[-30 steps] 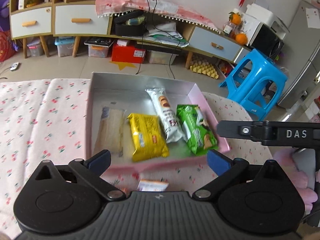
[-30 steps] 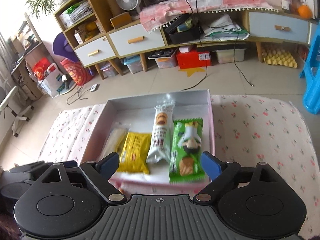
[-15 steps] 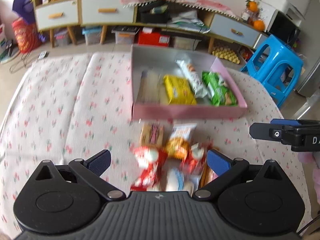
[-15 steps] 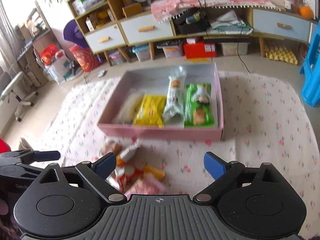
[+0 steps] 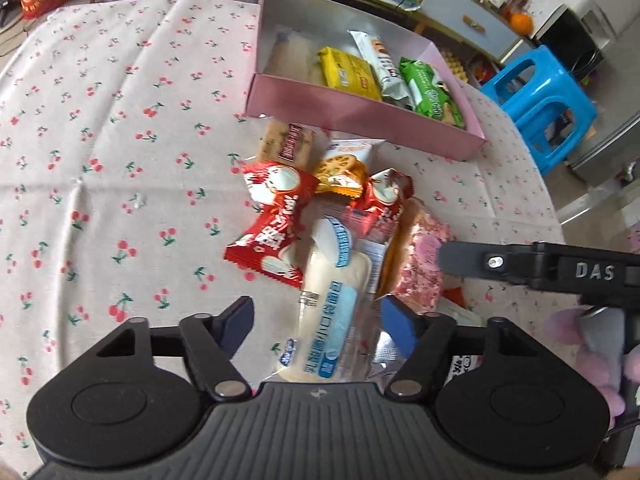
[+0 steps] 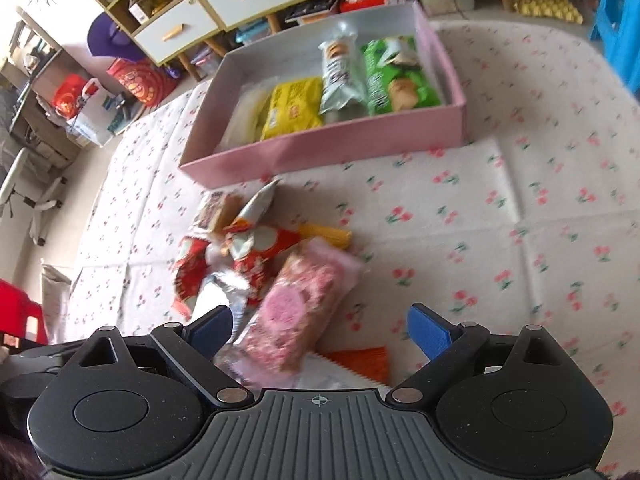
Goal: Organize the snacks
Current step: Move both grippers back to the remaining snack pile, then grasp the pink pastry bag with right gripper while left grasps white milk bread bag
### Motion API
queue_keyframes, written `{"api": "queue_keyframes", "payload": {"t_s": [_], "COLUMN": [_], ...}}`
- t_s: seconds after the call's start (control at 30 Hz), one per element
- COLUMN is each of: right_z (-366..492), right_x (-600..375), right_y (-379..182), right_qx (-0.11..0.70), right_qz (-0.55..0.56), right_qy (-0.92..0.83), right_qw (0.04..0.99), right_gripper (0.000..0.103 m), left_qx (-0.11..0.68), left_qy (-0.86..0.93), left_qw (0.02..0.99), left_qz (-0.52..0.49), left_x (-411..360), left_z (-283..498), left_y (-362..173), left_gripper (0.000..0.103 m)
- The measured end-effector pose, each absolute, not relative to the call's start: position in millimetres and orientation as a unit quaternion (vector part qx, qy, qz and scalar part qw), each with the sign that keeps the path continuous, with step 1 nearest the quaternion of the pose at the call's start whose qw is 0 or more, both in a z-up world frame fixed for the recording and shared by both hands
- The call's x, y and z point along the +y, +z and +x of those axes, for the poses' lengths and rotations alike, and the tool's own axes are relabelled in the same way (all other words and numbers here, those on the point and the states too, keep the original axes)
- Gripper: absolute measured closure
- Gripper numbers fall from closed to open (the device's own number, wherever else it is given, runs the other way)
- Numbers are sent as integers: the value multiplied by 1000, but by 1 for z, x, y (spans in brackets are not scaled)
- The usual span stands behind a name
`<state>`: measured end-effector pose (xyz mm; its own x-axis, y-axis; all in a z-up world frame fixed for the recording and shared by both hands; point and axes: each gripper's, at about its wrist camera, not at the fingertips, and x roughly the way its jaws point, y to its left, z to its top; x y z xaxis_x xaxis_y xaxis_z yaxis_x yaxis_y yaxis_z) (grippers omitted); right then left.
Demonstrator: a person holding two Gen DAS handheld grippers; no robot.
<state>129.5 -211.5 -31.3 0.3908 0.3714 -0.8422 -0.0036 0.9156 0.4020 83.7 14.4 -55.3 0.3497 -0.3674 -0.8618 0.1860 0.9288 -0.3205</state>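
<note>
Right, I have both claws tipped down over the heap of loose snack packets, which lies on the cherry-print tablecloth (image 5: 120,128) just short of the shallow pink cardboard box (image 5: 360,114).

My left gripper (image 5: 318,318) has just been closing. The long white-and-blue cream bread packet (image 5: 332,300) lies between its blue pads (image 5: 394,326), but I see a gap on both sides, so it is released, not yet gripping. My right gripper (image 6: 320,332) stands wide apart, empty, with the pink speckled wafer packet (image 6: 298,308) under its left half.

The box sits at about one o'clock from the left claw and twelve o'clock from the right. It already holds four packets in a row: a pale one, a yellow one (image 5: 348,72), a white-and-brown one and a green one (image 5: 430,90). The free floor is at its far end.

My worries from here:
- The bread packet is soft and glossy. A pinch on its puffed middle may slide off or crush it.
- The two red rice-cracker packets (image 5: 272,220) overlap it at eleven and one o'clock, so a lift could drag them along.
- The right claw's finger reaches in at three o'clock in the left view. Both hands working one heap could knock together.
</note>
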Motion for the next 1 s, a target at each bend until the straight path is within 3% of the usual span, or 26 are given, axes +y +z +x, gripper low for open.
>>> {"api": "queue_keyframes", "payload": {"t_s": [0.13,0.23,0.33,0.43,0.5,0.57,1.0], "right_z": [131,132,132,133,134,134,133], "right_x": [-200,-193,-187,-187,-191,-195,-216], "right_y": [-32,-33,-37,-42,-43,-43,-26], "right_qx": [535,534,539,544,550,555,527], "right_qz": [165,153,131,124,146,174,170], "right_qy": [120,117,108,105,110,115,100], "right_qw": [820,823,825,823,815,805,827], "right_gripper": [9,10,20,37,55,59,72], "left_qx": [548,543,545,541,539,537,521], "left_qy": [-172,-187,-190,-200,-199,-201,-212], "left_qw": [813,814,812,813,815,817,825], "left_qz": [-93,-86,-84,-81,-76,-66,-64], "left_x": [17,18,20,21,20,19,19], "left_z": [80,78,77,75,74,72,67], "left_y": [-60,-62,-66,-67,-65,-63,-50], "left_gripper": [54,57,66,74,77,80,88]}}
